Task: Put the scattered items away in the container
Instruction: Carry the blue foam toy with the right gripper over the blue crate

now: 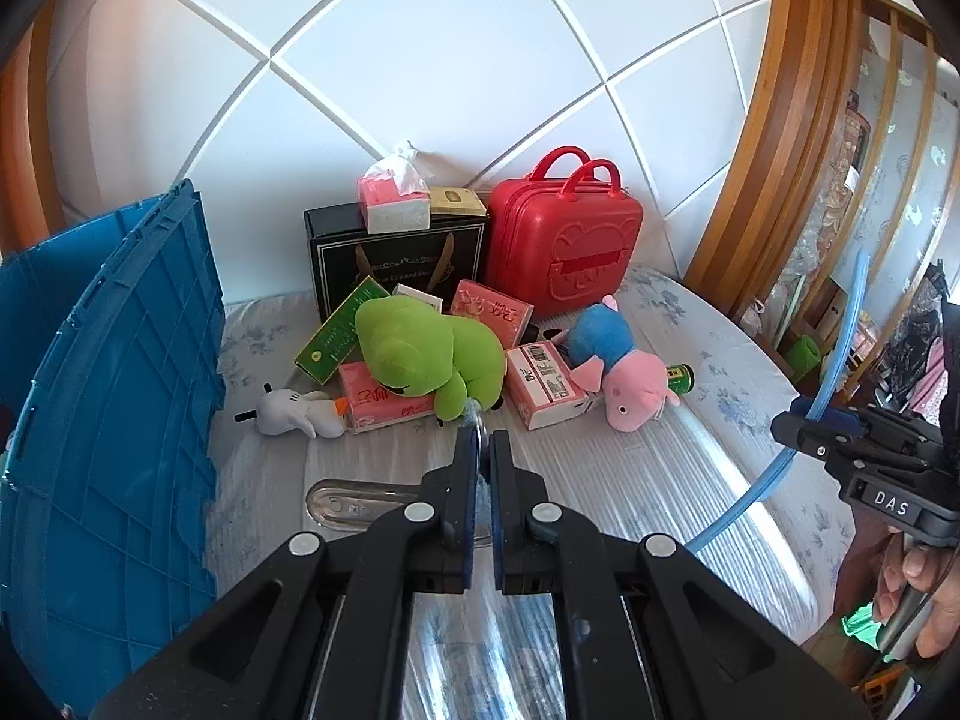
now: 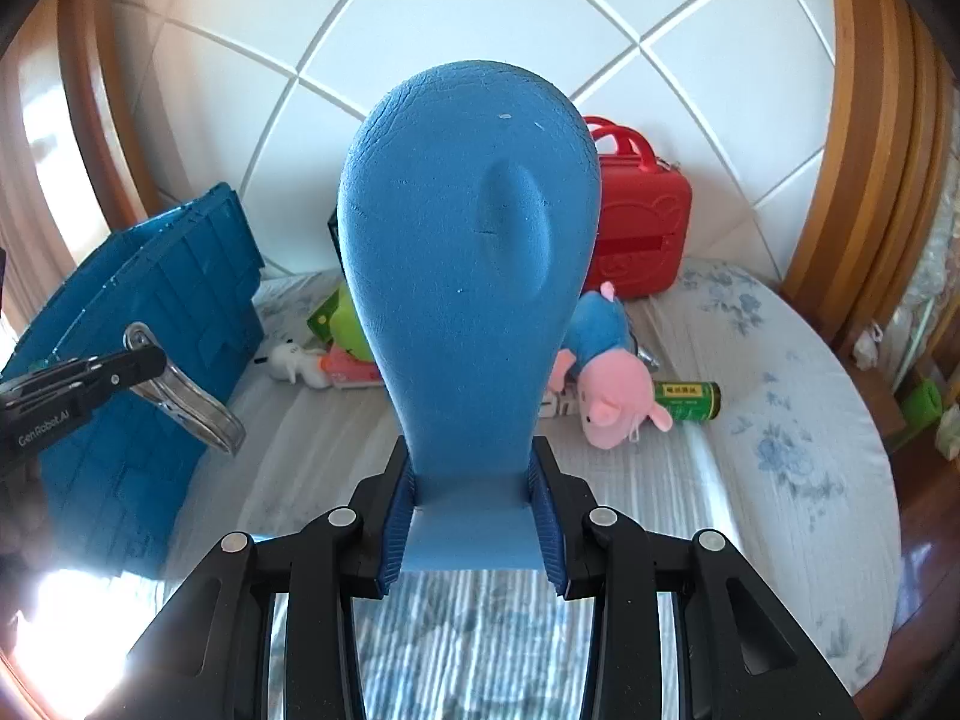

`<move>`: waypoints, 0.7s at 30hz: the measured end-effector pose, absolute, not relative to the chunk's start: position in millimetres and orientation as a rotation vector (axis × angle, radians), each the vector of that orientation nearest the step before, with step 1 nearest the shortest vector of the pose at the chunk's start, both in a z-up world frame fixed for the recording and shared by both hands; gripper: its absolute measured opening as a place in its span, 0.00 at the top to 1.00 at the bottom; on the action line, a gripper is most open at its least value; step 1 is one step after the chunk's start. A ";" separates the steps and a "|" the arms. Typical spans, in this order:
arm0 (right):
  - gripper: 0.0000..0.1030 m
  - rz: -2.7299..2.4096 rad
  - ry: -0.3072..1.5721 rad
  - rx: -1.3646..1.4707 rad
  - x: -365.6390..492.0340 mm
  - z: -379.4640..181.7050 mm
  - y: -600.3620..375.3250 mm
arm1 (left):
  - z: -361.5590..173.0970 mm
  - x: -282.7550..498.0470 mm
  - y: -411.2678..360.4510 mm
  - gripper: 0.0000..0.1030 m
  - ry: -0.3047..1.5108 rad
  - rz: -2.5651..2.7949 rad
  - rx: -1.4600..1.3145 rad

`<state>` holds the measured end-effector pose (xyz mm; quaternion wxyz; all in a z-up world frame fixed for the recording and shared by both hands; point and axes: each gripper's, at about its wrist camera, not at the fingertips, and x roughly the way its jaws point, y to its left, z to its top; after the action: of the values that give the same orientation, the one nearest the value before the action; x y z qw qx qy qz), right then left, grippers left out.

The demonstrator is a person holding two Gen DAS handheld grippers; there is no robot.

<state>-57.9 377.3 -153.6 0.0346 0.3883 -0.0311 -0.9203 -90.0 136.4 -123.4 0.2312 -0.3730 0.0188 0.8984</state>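
My left gripper [image 1: 480, 438] is shut on a clear plastic shoehorn-like piece [image 1: 354, 501], also seen from the right wrist view [image 2: 186, 393], held above the bed beside the blue crate [image 1: 114, 420]. My right gripper [image 2: 471, 480] is shut on a blue foam shoe insole [image 2: 468, 252], seen edge-on in the left wrist view [image 1: 837, 372]. On the bed lie a green frog plush [image 1: 432, 354], a pink pig plush [image 1: 618, 372], a white toy [image 1: 294, 414], several pink boxes [image 1: 384, 405] and a green can [image 1: 681, 378].
A red mini suitcase [image 1: 564, 240] and a black gift bag [image 1: 396, 258] with a tissue pack [image 1: 393, 201] stand at the back against the white padded wall. The wooden bed frame [image 1: 774, 120] rises on the right.
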 end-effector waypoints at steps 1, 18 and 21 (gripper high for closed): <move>0.66 -2.835 -0.098 1.181 -53.5 -146.4 375.8 | -118.9 -86.6 136.2 0.96 0.057 2.470 -1.024; 0.66 -2.908 -0.133 1.029 1.8 -66.9 339.3 | -48.7 -35.8 111.1 0.96 0.116 2.445 -0.926; 0.66 -2.916 -0.139 0.996 9.3 -53.7 328.5 | -36.8 -33.1 99.9 0.96 0.122 2.453 -0.898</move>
<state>9.3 328.5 -53.7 0.0285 0.3227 -0.0450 -0.9450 -33.1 99.9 -36.8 0.2604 -0.3317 0.0452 0.9056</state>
